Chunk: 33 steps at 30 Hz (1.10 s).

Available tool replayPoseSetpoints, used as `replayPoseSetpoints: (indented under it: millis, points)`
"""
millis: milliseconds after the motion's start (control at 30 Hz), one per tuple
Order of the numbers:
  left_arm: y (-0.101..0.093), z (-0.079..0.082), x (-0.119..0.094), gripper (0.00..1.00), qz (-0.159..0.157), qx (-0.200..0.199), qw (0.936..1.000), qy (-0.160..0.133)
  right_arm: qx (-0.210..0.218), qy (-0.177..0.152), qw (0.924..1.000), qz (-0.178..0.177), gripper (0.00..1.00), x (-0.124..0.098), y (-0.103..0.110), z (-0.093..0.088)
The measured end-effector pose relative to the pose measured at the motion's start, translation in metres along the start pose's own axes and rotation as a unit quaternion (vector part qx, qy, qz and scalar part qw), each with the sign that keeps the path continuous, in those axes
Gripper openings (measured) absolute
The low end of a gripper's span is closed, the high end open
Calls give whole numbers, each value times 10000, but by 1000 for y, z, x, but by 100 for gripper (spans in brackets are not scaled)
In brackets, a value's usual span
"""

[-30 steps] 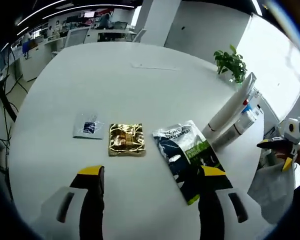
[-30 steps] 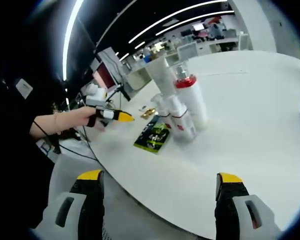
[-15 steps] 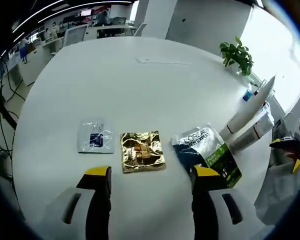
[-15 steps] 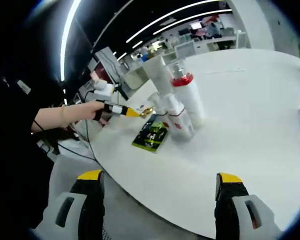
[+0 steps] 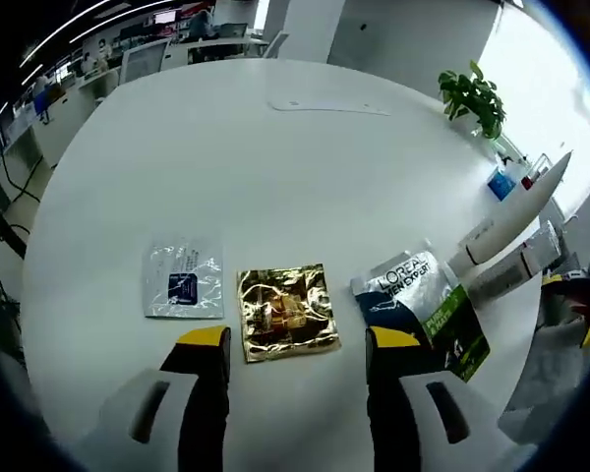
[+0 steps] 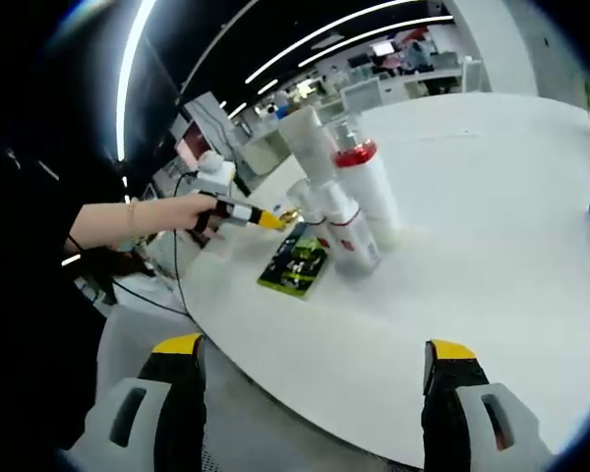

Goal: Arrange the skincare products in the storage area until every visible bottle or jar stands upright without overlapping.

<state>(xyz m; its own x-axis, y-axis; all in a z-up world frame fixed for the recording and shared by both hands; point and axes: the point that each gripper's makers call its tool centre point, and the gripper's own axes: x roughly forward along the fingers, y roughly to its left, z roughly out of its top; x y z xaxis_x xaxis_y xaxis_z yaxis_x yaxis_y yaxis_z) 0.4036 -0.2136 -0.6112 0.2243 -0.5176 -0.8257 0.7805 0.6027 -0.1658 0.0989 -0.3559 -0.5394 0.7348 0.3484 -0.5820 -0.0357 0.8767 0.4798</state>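
Advanced: left gripper (image 5: 293,339), jaws narrower but parted, empty, now straddling crinkled gold foil sachet (image 5: 286,311) flat on white round table (image 5: 275,167). Right gripper (image 6: 315,379): jaws wide, empty, near white bottles (image 6: 359,202) standing upright. Sachet pickup judged imminent.

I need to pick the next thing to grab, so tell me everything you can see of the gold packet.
The gold packet is a roughly square sachet of shiny, crinkled foil with a darker print in its middle. It lies flat on the white table, slightly rotated, between a clear sachet and a dark green-and-white pouch, apart from both. The left gripper hangs just before its near edge, jaws open; contact cannot be told.
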Motion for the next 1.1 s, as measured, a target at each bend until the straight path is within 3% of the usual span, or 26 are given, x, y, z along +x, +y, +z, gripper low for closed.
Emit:
replayPoseSetpoints:
  millis: [333, 567, 1100]
  points:
    - [3, 8, 8, 45, 200, 305, 9993, 66, 20, -10, 10000, -23, 96, 0, -1, 0]
    - [8, 7, 12, 43, 606, 783, 9948, 222, 56, -36, 10000, -31, 96, 0, -1, 1]
    - [5, 14, 21, 36, 325, 877, 9954, 222, 66, -44, 10000, -32, 96, 1, -2, 1]
